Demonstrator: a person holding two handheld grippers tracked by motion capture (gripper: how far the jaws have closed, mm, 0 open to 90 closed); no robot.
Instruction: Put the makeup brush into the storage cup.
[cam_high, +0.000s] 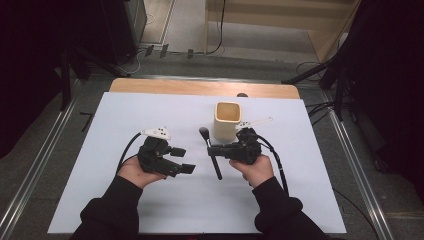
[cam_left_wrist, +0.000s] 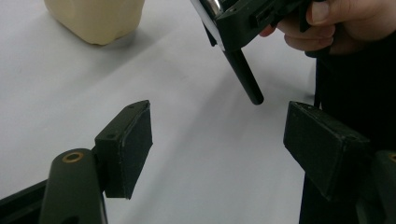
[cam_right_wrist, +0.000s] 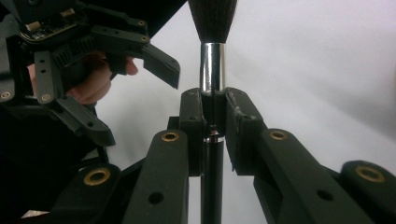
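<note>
Two black grippers are over one white table (cam_high: 150, 210). One right gripper (cam_right_wrist: 214, 114) pinches one black makeup brush with a silver band (cam_right_wrist: 212, 65), just beside one cream square cup (cam_high: 227, 120). One left gripper (cam_high: 182, 160) gapes wide, holding nothing.

Left gripper (cam_left_wrist: 217, 140) gapes wide; brush handle (cam_left_wrist: 245, 77) (black) hangs beyond.

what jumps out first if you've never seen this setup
The black makeup brush clamped in the right gripper, bristles toward the cream square cup at the far middle of the white table. To its left, the left gripper hangs open, holding nothing.
</note>
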